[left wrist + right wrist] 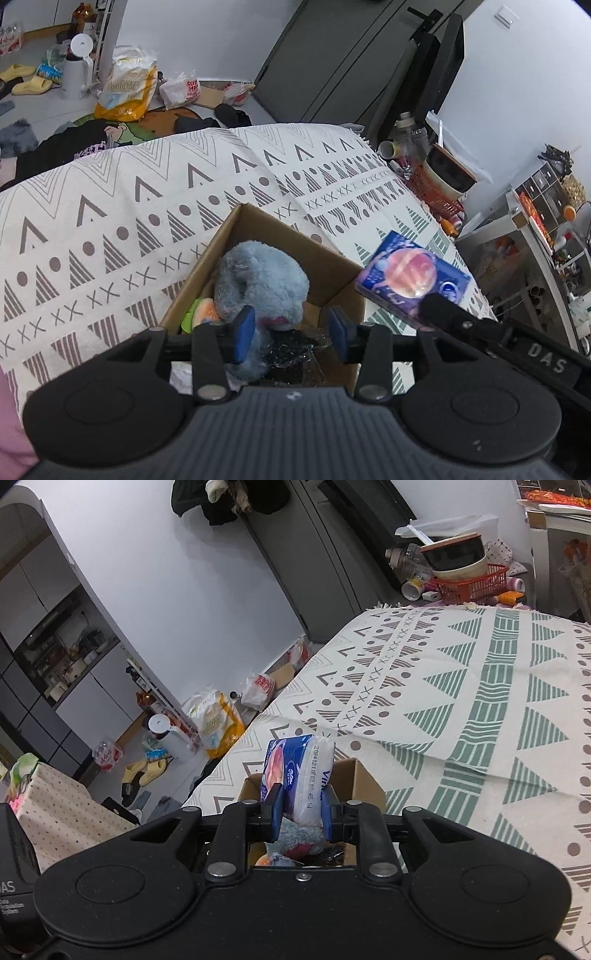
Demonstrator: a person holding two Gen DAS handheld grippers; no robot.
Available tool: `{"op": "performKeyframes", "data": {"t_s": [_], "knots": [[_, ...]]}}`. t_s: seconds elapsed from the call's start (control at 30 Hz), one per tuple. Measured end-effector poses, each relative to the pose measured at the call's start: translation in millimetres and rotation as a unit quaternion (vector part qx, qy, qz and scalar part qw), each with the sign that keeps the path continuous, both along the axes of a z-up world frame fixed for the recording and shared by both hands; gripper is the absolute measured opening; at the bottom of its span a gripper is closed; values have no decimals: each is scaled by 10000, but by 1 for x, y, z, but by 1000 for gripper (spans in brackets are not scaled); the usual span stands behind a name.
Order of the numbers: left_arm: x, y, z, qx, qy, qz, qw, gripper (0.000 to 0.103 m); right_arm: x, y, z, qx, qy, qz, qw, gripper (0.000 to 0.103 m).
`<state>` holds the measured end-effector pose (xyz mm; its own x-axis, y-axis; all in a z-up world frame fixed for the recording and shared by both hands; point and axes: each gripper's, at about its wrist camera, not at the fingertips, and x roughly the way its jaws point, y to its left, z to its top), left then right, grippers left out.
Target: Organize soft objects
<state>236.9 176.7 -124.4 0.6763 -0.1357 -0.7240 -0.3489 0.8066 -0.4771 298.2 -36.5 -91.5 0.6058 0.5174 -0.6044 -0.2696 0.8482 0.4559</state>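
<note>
right gripper [301, 818] clamps tissue pack [301, 775] upright; left gripper [291, 334] open over box [332, 269].

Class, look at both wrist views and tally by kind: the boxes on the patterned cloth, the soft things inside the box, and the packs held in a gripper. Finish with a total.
Cardboard box: 1
Blue plush toy in the box: 1
Green-and-orange soft item in the box: 1
Tissue pack held in the right gripper: 1
Total: 4
</note>
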Motion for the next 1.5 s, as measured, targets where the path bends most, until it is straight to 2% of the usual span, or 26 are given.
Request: {"op": "performKeyframes", "data": {"t_s": [0.17,0.23,0.4,0.5,0.6,0.77,0.83,0.97,1.07,1.17,1.23,1.37,1.4,1.5], "knots": [[0,6,0,-140,-39,126,9998,45,5,6,-6,6,103,15,9999,22],[0,7,-1,-148,-29,141,9998,45,7,8,-9,-7,139,44,9999,27],[3,6,-3,-111,27,131,9998,46,8,5,-13,-1,263,25,9997,29],[3,3,-3,-74,37,115,9999,48,5,-2,-12,-7,283,4,9996,29],[5,-1,-4,25,51,110,9999,54,0,-12,-10,34,329,-50,9994,29],[9,-14,-5,214,189,12,9996,56,-13,-30,-3,91,362,-188,9991,33],[9,-21,-4,333,232,-69,9992,56,-18,-39,1,91,365,-266,9989,43],[3,-33,3,419,257,-166,9987,56,-30,-57,12,73,290,-317,9991,47],[-5,-42,11,527,272,-250,9979,57,-38,-71,17,97,298,-385,9988,54],[-15,-50,23,772,284,-245,9963,66,-46,-82,23,147,267,-413,9987,56],[-21,-55,32,902,255,-303,9951,73,-52,-88,27,168,256,-432,9986,63],[-36,-65,51,1167,186,-402,9922,79,-65,-96,37,62,192,-410,9990,77],[-39,-68,56,1203,164,-439,9916,81,-68,-98,40,55,180,-409,9990,84],[-51,-75,68,1299,60,-562,9899,81,-81,-105,49,-26,11,-397,9992,89]]}}
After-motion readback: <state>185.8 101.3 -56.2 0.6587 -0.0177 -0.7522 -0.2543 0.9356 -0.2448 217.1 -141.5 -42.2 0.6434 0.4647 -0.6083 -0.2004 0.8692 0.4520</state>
